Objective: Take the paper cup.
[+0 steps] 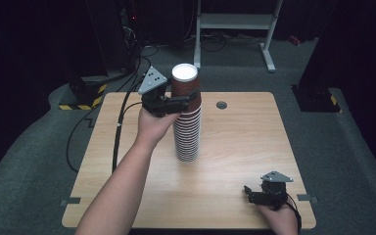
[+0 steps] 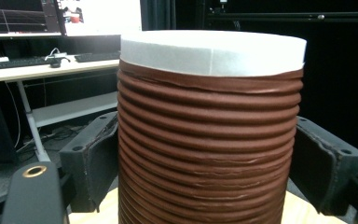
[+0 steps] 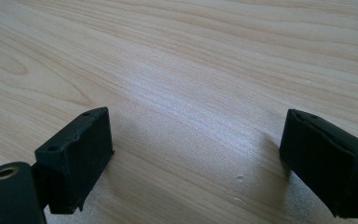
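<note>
A tall stack of brown paper cups [image 1: 187, 132] with a white-lined top stands on the wooden table [image 1: 240, 142] at mid-table. My left gripper [image 1: 187, 101] reaches in from the left near the stack's top. In the left gripper view its jaws press against both sides of the ridged cup stack [image 2: 209, 140], just under the white rim. My right gripper [image 1: 248, 193] rests low over the table's front right corner, open, with bare wood between its fingers [image 3: 81, 154].
A round grey cable grommet [image 1: 221, 105] sits in the table top behind and to the right of the stack. Black cables [image 1: 120, 132] trail off the table's left side. A white desk frame [image 1: 235, 22] stands on the floor beyond.
</note>
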The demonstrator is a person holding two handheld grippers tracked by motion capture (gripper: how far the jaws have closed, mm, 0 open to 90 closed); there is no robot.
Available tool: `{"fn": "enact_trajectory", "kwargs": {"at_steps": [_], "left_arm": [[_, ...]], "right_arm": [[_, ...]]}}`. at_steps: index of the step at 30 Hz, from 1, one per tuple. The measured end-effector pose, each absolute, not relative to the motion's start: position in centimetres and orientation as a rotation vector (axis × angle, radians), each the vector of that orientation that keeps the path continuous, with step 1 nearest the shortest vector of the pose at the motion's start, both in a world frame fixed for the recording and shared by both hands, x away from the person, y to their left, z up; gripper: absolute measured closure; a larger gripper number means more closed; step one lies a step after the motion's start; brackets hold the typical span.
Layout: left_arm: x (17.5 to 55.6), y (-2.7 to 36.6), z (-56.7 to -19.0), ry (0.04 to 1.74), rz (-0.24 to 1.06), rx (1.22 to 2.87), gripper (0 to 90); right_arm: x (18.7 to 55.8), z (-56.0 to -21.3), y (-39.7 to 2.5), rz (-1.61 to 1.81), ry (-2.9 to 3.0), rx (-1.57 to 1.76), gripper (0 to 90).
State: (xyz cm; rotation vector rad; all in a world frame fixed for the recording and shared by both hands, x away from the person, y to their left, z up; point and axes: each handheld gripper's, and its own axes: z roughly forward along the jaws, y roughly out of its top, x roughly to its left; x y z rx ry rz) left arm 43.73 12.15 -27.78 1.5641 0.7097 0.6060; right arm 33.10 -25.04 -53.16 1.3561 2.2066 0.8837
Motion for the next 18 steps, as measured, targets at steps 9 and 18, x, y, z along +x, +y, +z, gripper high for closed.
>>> {"fn": "enact_trajectory", "kwargs": {"at_steps": [9,18], "left_arm": [[43.81,12.14,-27.39,0.710,0.597,1.533,17.9],[43.70,12.04,-27.03,0.701,0.615,1.511,18.0]], "right_arm": [[33.11,-53.15,-25.04,0.884,2.207,1.356,9.0],[33.09,-53.15,-25.04,0.883,2.207,1.357,9.0]]}}
